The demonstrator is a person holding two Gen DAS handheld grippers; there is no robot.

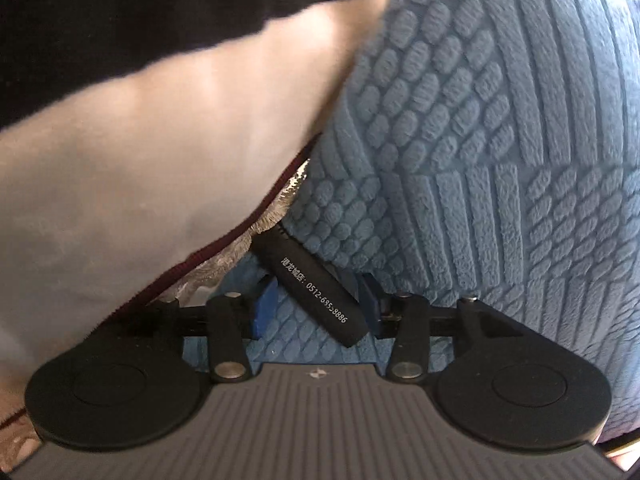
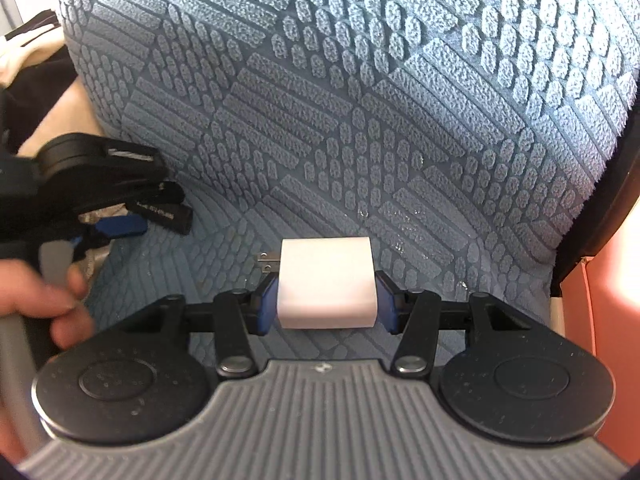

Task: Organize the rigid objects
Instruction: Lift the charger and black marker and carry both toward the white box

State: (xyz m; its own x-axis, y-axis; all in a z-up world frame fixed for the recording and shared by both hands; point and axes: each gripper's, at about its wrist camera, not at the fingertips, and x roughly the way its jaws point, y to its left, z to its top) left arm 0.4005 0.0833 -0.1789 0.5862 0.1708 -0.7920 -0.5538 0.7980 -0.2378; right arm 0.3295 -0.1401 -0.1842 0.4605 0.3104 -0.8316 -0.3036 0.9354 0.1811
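Observation:
My left gripper (image 1: 316,308) is closed on a black stick-shaped object with white printed digits (image 1: 310,286); the object lies slanted between the blue pads and just above the blue textured cushion (image 1: 460,140). The same gripper (image 2: 120,216) and black object (image 2: 168,216) show at the left of the right wrist view. My right gripper (image 2: 328,300) is shut on a white plug adapter (image 2: 327,284); its metal prongs (image 2: 267,262) point left. It sits low over the cushion seat (image 2: 360,120).
A person's bare arm (image 1: 140,152) with a black sleeve fills the upper left of the left wrist view. A crinkled silvery wrapper (image 1: 240,248) lies under it. A hand (image 2: 44,304) holds the left handle. A dark-edged orange surface (image 2: 608,300) borders the cushion at right.

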